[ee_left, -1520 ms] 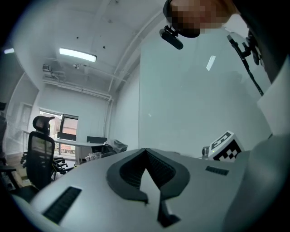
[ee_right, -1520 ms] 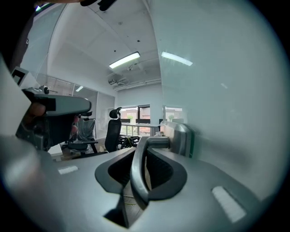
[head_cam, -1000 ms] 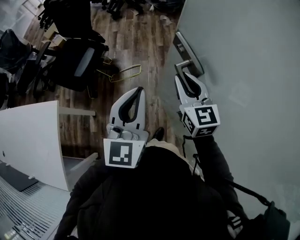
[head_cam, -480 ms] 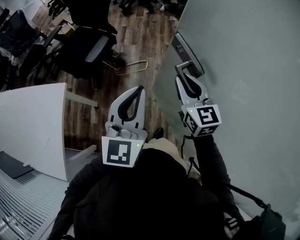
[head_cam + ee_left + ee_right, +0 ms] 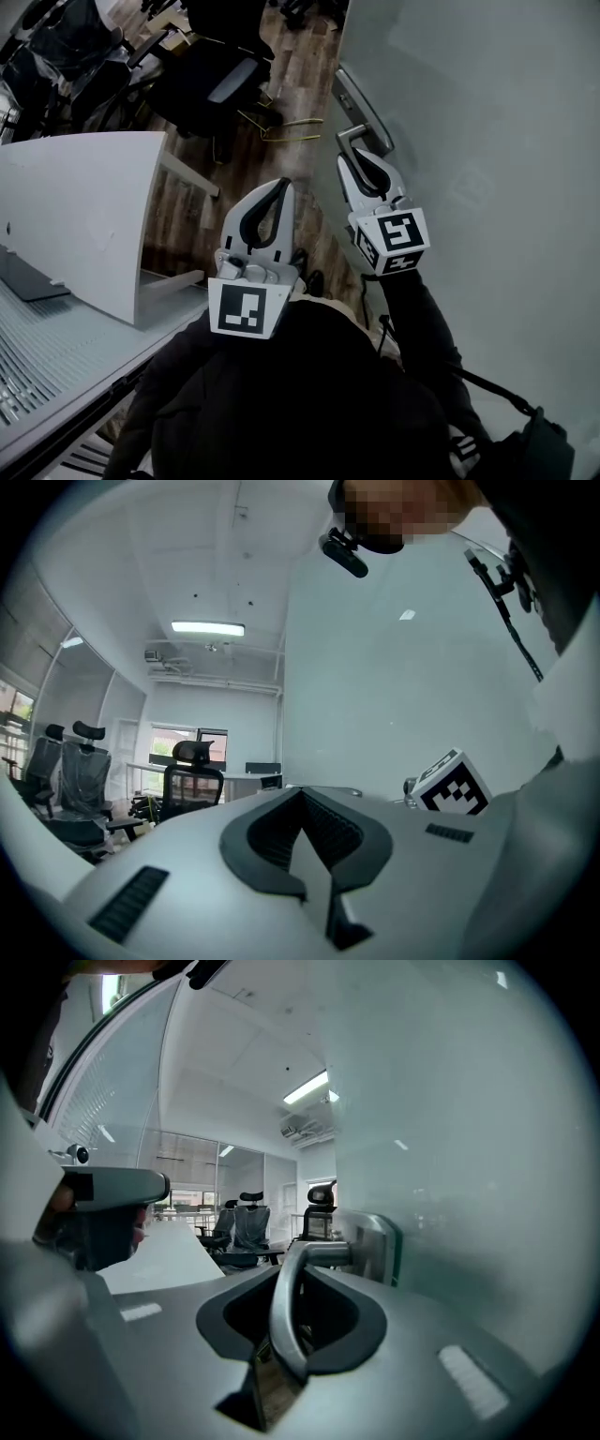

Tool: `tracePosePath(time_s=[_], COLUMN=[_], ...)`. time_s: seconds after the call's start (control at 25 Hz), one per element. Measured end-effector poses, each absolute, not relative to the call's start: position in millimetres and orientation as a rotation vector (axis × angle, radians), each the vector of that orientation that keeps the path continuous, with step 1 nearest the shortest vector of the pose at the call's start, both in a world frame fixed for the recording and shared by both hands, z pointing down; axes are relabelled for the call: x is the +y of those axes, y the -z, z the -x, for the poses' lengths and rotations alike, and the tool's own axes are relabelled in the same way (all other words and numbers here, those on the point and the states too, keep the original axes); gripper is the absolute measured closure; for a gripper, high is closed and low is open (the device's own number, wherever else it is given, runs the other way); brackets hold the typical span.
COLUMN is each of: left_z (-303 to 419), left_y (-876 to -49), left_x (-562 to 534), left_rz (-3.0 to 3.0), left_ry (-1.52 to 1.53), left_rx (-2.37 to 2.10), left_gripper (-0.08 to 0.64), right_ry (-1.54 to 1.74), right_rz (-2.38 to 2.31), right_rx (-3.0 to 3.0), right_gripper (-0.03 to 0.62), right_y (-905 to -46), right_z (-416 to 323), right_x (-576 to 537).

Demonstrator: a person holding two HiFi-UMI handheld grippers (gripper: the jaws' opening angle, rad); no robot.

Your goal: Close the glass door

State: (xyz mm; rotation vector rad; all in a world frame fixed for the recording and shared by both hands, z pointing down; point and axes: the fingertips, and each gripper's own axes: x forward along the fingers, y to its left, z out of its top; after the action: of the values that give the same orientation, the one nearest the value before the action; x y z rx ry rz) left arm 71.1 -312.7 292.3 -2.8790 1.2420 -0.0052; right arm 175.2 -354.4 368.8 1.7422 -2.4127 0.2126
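Note:
The frosted glass door (image 5: 487,141) fills the right of the head view. Its metal lever handle (image 5: 349,137) sticks out of a lock plate (image 5: 361,101). My right gripper (image 5: 354,159) is shut on that handle. In the right gripper view the lever (image 5: 284,1312) runs down between the closed jaws, with the plate (image 5: 377,1246) just beyond. My left gripper (image 5: 279,187) hangs left of the door, shut on nothing. The left gripper view shows its jaws (image 5: 302,801) closed and the door pane (image 5: 394,686) at the right.
A white desk (image 5: 84,216) stands at the left, close to my left arm. Black office chairs (image 5: 211,84) sit farther out on the wooden floor, with a yellow wire frame (image 5: 286,127) beside them. A shoe (image 5: 314,281) shows below the grippers.
In the head view the desk and chairs have slid to the right and nearer, and the handle with my right gripper has shifted slightly left. Both grippers stay shut as before.

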Motion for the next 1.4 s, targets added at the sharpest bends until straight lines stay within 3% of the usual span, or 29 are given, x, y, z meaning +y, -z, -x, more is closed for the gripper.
tracePosePath(time_s=[1.04, 1.4], left_z=[116, 132], left_y=[-329, -315], left_x=[-221, -192], left_rz=[2.843, 2.776], left_ry=[-0.022, 0.037], left_rx=[1.478, 1.562], left_gripper=[0.563, 0.563], right_ry=[-0.190, -0.205], right_rz=[-1.459, -1.341], right_rx=[-2.574, -2.632], right_gripper=[0.528, 0.528], right_y=[-384, -374], right_z=[19, 52], right_x=[-272, -238])
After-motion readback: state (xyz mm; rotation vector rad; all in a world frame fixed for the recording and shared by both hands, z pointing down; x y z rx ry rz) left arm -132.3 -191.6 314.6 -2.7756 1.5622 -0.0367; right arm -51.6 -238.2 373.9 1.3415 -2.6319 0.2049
